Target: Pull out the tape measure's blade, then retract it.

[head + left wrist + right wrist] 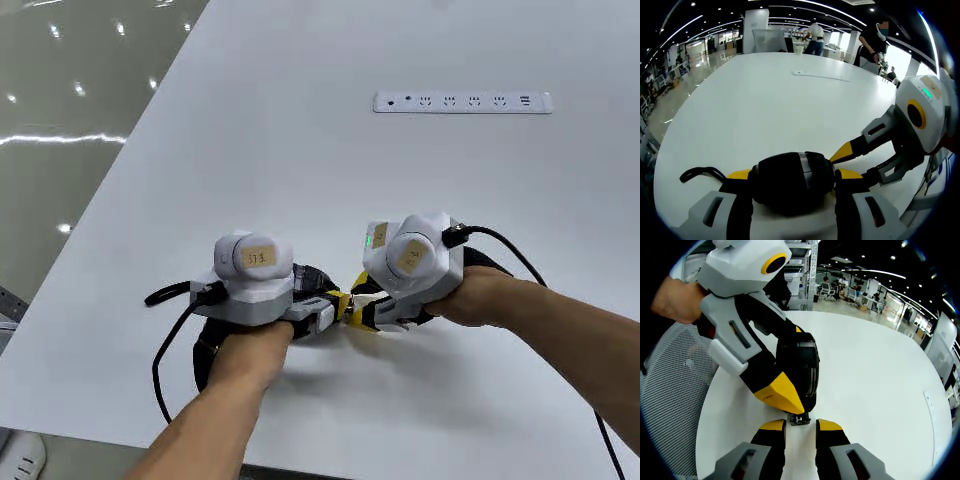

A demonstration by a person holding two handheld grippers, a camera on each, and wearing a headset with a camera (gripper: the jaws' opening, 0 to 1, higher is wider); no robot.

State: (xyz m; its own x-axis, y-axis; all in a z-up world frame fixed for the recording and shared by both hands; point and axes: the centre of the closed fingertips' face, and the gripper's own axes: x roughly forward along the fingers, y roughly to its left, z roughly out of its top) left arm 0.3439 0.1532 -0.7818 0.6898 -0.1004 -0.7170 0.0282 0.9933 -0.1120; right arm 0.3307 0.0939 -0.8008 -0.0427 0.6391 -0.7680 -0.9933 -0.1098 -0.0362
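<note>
A black tape measure sits between the yellow-tipped jaws of my left gripper, which is shut on its case just above the white table. In the right gripper view the case stands on edge, and its small metal blade hook points at my right gripper. That gripper is open, the hook lying at the gap between its tips. In the head view the left gripper and right gripper meet tip to tip near the table's front edge. No blade length shows outside the case.
A white power strip lies at the far side of the table, also in the left gripper view. The table's left edge drops to a glossy floor. A mesh chair stands behind. People stand far off.
</note>
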